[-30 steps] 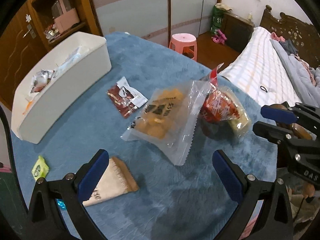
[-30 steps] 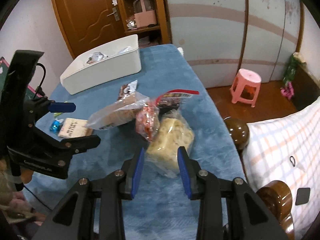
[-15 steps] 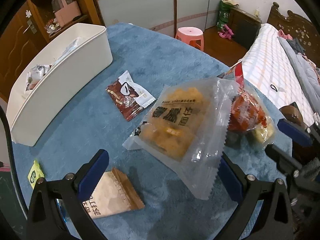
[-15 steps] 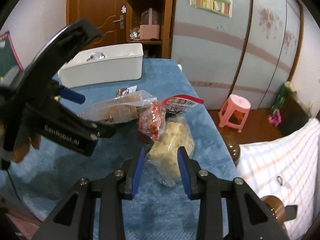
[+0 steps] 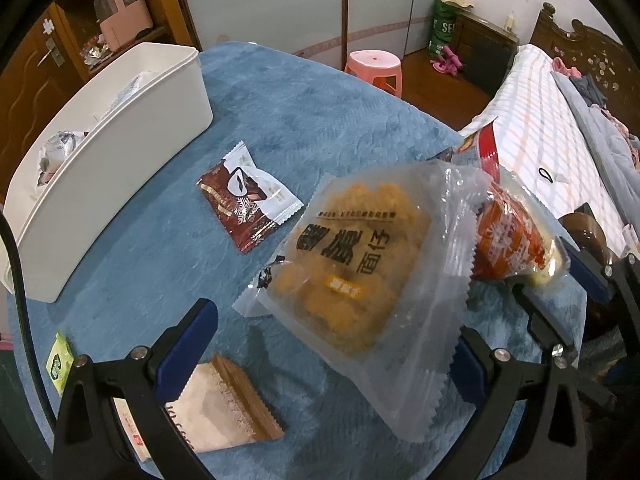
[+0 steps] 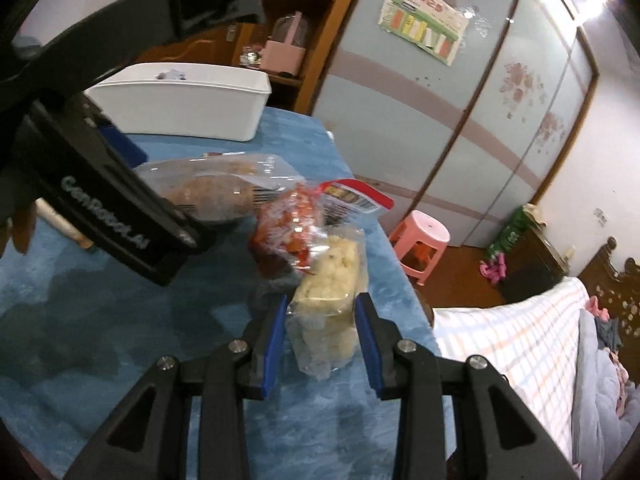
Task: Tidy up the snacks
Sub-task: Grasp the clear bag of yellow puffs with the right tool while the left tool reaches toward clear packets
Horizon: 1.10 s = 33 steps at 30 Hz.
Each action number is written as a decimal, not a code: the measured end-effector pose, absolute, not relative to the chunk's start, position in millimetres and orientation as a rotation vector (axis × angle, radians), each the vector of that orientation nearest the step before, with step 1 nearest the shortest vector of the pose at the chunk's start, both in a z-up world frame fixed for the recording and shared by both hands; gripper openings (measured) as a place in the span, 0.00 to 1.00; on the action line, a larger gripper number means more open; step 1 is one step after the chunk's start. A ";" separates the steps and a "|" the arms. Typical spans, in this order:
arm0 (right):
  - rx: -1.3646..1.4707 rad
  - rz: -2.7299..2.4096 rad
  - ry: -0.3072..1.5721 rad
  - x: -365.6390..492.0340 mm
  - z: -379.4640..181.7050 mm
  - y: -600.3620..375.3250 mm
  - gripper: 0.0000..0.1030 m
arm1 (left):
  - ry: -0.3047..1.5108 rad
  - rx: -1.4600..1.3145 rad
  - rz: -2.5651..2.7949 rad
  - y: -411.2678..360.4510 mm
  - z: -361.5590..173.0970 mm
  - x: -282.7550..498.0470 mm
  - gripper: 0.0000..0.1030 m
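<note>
Claws differ: left claw (image 5: pixel 328 344) spread wide over the fried-snack bag (image 5: pixel 352 264), right claw (image 6: pixel 322 336) pinching the pale-snack bag (image 6: pixel 332 292).

The white bin (image 5: pixel 120 152) runs off the left edge of the left wrist view, and its contents are too small to tell. The beige packet (image 5: pixel 224 412) is partly hidden behind the left gripper (image 5: pixel 320 360). In the right wrist view that gripper's body covers part of the clear pastry bag (image 6: pixel 224 188), and the red snack bag (image 6: pixel 296 224) is blurred
</note>
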State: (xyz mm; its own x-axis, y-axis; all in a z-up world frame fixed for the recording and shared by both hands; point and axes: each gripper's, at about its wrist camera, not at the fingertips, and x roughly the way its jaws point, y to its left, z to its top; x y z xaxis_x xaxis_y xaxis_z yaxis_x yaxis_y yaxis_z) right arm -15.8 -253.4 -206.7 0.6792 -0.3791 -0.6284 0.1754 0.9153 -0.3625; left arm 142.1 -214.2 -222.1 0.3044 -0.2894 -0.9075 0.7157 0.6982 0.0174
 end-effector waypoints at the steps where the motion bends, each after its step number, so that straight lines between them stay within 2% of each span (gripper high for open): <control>1: -0.268 -0.324 0.771 -14.2 -207.5 -257.8 0.34 | 1.068 0.466 -0.700 -214.8 -222.6 141.1 1.00; 10: -0.194 -0.359 0.810 -4.4 -213.8 -277.5 0.36 | 1.075 0.459 -0.693 -221.5 -227.7 145.7 0.99; 14: -0.173 -0.344 0.809 -2.6 -214.6 -280.9 0.38 | 1.068 0.461 -0.700 -221.6 -228.4 144.8 0.89; 15: -0.172 -0.345 0.809 -2.8 -215.0 -281.3 0.38 | 1.068 0.459 -0.702 -221.5 -228.6 144.5 0.81; 17: -0.156 -0.344 0.810 -1.3 -214.9 -284.5 0.35 | 1.071 0.454 -0.708 -221.7 -228.8 144.4 0.74; 18: -0.146 -0.344 0.810 -1.7 -214.8 -285.9 0.30 | 1.064 0.455 -0.706 -221.5 -227.9 143.2 0.71; 21: -0.117 -0.328 0.807 -2.7 -213.6 -290.0 0.29 | 1.033 0.471 -0.680 -220.0 -224.8 139.5 0.60; 28: -0.119 -0.275 0.781 -10.6 -206.6 -280.9 0.28 | 1.007 0.407 -0.631 -195.4 -206.1 133.6 0.53; 33: -0.178 -0.224 0.733 -16.6 -196.0 -261.2 0.28 | 0.991 0.330 -0.583 -159.7 -184.2 126.0 0.42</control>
